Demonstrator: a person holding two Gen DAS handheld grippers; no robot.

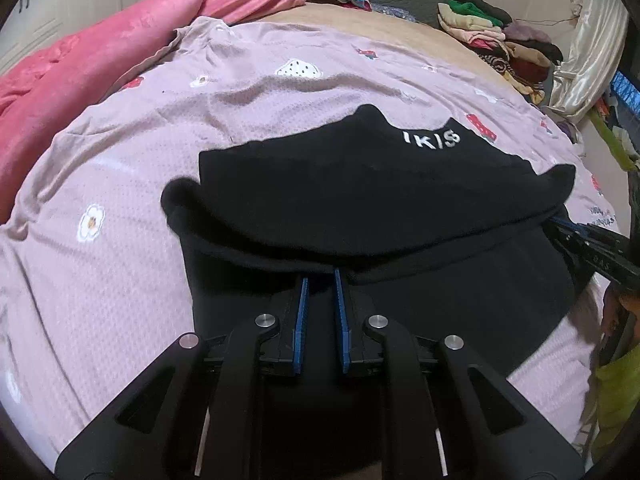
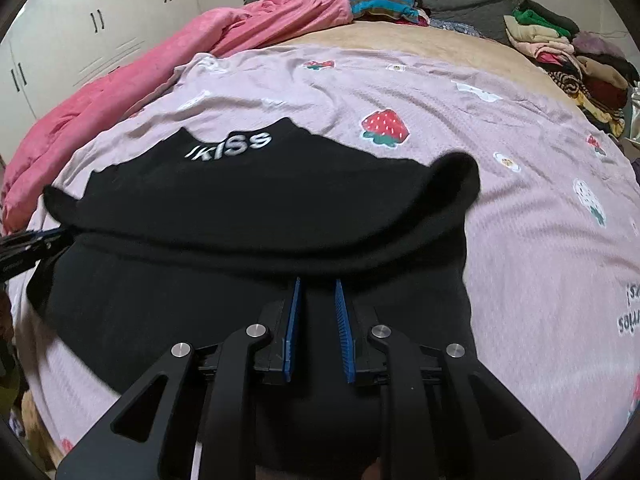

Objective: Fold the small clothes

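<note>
Two grippers engaged on one black garment, which lies spread on lilac printed bedspread near the bed's near edge, well apart from pink quilt along the left edge and clothes pile at the far right corner. Garment's long axis runs left-right across the bed, approx. parallel to the near edge; lettered end toward the far side. Near hem is doubled back over the body, forming a rolled fold line directly ahead of both tools. Left gripper: jaws narrow, tips buried under that fold, blue pads pinching black cloth at the fold's left-centre. Right gripper: jaws narrow w/ slightly more gap, tips likewise into the fold edge, cloth between them; grip judged firm but contact point hidden by fabric. Each tool shows in the other's view at the garment's side edge, i.e. the two hold points sit well apart along the long axis. Judgement: next move carries the held edge away toward the lettered end, perpendicular to long axis; both hands equally near, so must travel together or the fold skews.
</note>
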